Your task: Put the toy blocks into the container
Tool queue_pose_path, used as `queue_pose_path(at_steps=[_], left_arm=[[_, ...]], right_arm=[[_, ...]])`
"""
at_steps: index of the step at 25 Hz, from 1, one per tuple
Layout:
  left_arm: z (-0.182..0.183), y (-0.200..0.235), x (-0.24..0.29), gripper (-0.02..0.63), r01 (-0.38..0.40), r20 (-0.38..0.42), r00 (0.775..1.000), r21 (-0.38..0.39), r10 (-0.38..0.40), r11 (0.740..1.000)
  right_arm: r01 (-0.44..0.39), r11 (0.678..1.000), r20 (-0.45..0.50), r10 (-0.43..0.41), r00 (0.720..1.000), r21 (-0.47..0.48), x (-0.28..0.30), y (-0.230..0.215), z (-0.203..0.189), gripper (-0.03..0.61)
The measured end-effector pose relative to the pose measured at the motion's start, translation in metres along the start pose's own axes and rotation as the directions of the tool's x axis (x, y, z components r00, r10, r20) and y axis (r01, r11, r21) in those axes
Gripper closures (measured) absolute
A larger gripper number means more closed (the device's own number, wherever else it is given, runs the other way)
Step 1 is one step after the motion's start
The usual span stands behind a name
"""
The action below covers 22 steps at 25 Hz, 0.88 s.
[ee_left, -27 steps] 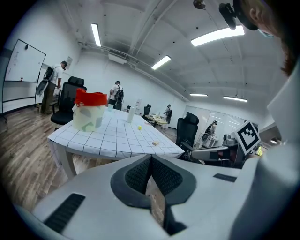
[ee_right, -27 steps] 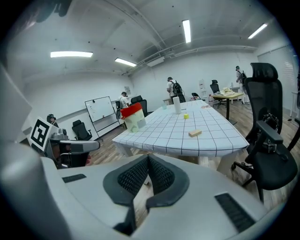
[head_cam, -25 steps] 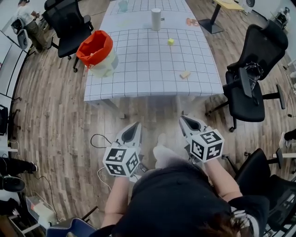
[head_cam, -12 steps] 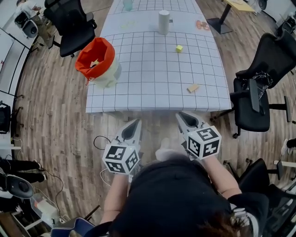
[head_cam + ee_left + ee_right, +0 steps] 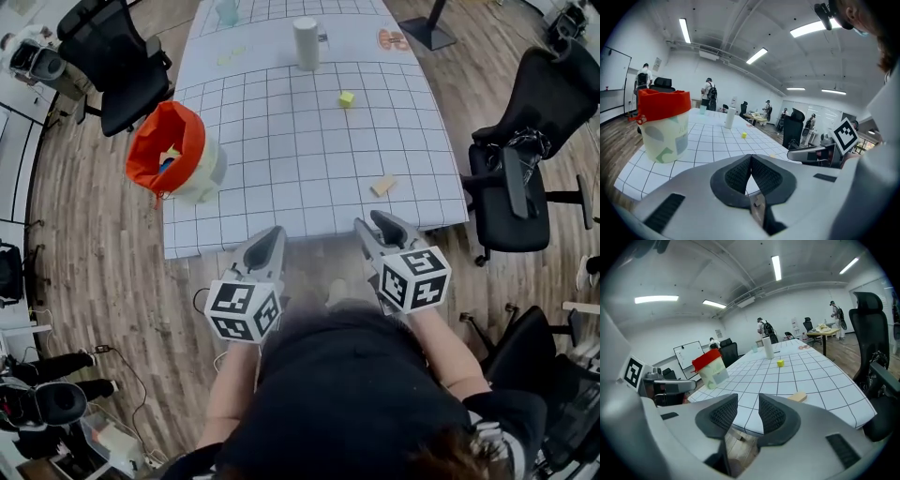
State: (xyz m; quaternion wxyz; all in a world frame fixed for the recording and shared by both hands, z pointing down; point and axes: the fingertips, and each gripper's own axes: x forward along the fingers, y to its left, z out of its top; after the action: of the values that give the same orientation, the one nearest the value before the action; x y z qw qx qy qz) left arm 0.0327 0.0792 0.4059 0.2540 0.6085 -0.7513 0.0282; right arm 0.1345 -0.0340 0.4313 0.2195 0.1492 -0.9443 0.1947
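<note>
The left claw point(image 5: 273, 236) is pressed together and empty. The right claw point(image 5: 377, 227) has just been spreading, with nothing between its pads. Both hover at the near edge of the worktop point(image 5: 281, 202). Just beyond the right claw lies a tan block point(image 5: 382, 186), and a yellow block point(image 5: 346, 98) sits farther back. The red-rimmed container point(image 5: 169, 159) stands at the worktop's left edge.

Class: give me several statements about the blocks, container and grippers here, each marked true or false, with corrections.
1. The yellow block lies on the table. True.
2. The right gripper holds the tan block. False: its jaws have just been opening, with nothing between them; that block lies on the table.
3. The left gripper has its jaws together. True.
4. The container stands on the right gripper's side. False: it is on the left gripper's side.
</note>
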Motion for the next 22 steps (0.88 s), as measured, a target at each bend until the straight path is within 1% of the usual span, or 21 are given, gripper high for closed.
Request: queue_pose_path(at_steps=[3,6,10,13,16,19,22], left_arm=[[0.01,0.006,0.016,0.588,0.03,-0.01,1.0,0.019,-0.03,0.999],[0.015,0.015,0.036,0.588,0.062,-0.033,0.998,0.034,-0.06,0.998],[0.028,0.028,0.067,0.588,0.112,-0.059,0.992,0.058,-0.109,0.992],[0.036,0.039,0.09,0.588,0.172,-0.095,0.982,0.085,-0.164,0.981],[0.041,0.046,0.114,0.588,0.24,-0.138,0.964,0.097,-0.226,0.966],[0.041,0.047,0.135,0.588,0.3,-0.173,0.944,0.107,-0.279,0.948],[0.037,0.045,0.153,0.588,0.36,-0.208,0.92,0.104,-0.333,0.927]], right_arm=[[0.042,0.999,-0.005,-0.042,0.999,0.01,0.009,-0.012,0.002,0.41],[0.101,0.994,-0.009,-0.101,0.995,0.047,0.019,-0.026,0.004,0.396],[0.209,0.971,-0.008,-0.209,0.978,0.115,0.033,-0.048,0.011,0.388],[0.306,0.935,-0.011,-0.309,0.951,0.177,0.04,-0.065,0.012,0.383],[0.392,0.889,-0.021,-0.399,0.917,0.236,0.047,-0.082,0.011,0.38],[0.45,0.839,-0.034,-0.463,0.886,0.307,0.056,-0.097,0.006,0.379],[0.502,0.79,-0.065,-0.515,0.855,0.351,0.063,-0.108,-0.005,0.377]])
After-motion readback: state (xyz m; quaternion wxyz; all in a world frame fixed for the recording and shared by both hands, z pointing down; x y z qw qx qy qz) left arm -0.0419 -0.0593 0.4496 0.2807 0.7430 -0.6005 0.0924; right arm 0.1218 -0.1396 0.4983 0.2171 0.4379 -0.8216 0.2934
